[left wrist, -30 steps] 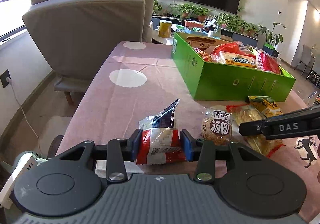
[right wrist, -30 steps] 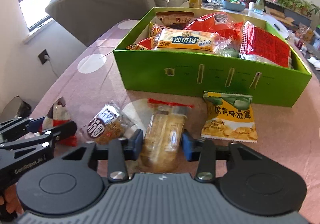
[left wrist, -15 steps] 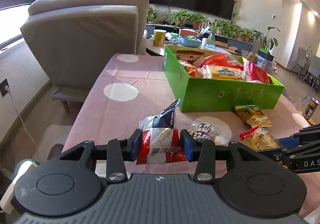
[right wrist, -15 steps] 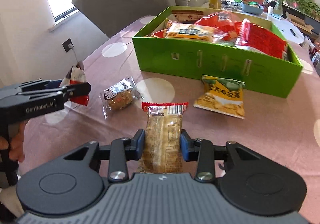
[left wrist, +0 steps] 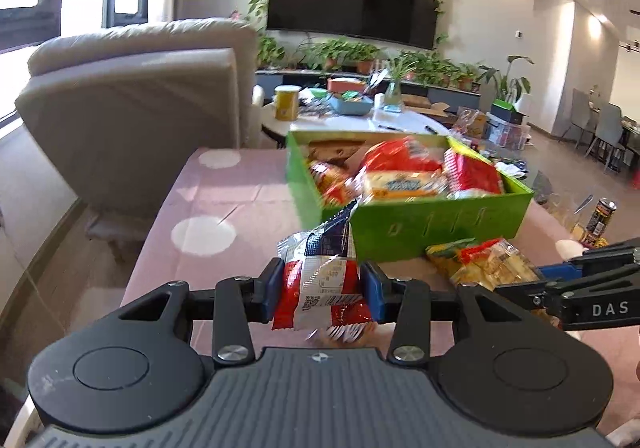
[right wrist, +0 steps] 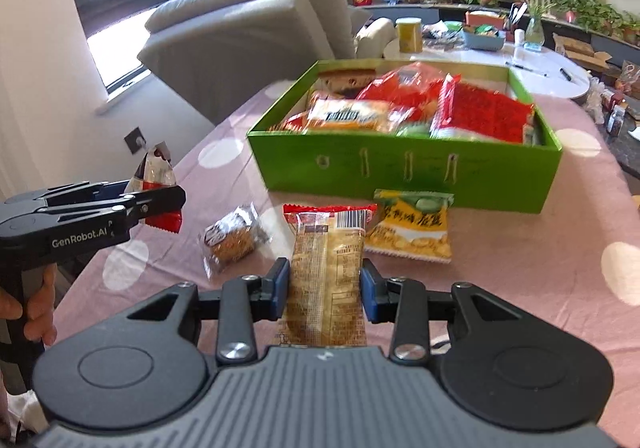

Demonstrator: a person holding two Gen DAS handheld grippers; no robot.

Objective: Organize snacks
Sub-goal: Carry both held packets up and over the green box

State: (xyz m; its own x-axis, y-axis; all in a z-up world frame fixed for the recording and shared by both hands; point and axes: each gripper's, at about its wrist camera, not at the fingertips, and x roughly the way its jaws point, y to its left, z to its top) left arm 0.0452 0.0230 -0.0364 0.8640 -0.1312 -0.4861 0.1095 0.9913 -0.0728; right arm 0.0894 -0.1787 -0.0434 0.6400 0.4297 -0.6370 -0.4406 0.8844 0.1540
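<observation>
Lifted clear of the pink table [right wrist: 520, 268], both packets ride toward the green box [right wrist: 400, 172]: left gripper [left wrist: 320, 286] clamps the red-and-white snack [left wrist: 320, 284], right gripper [right wrist: 323, 288] the golden biscuit pack [right wrist: 328, 280], ready for boxing.

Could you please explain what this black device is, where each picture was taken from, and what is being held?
There is no robot here: a person holds a hand-held gripper in each hand, each with a wide-angle camera looking along its two fingers.

The left camera's picture shows the left hand-held gripper shut on a red and white snack packet. The right camera's picture shows the right hand-held gripper shut on a clear cracker packet.

On the pink spotted tablecloth stands a green box full of snacks. In front of it lie a yellow chip bag and a small round cake packet.
</observation>
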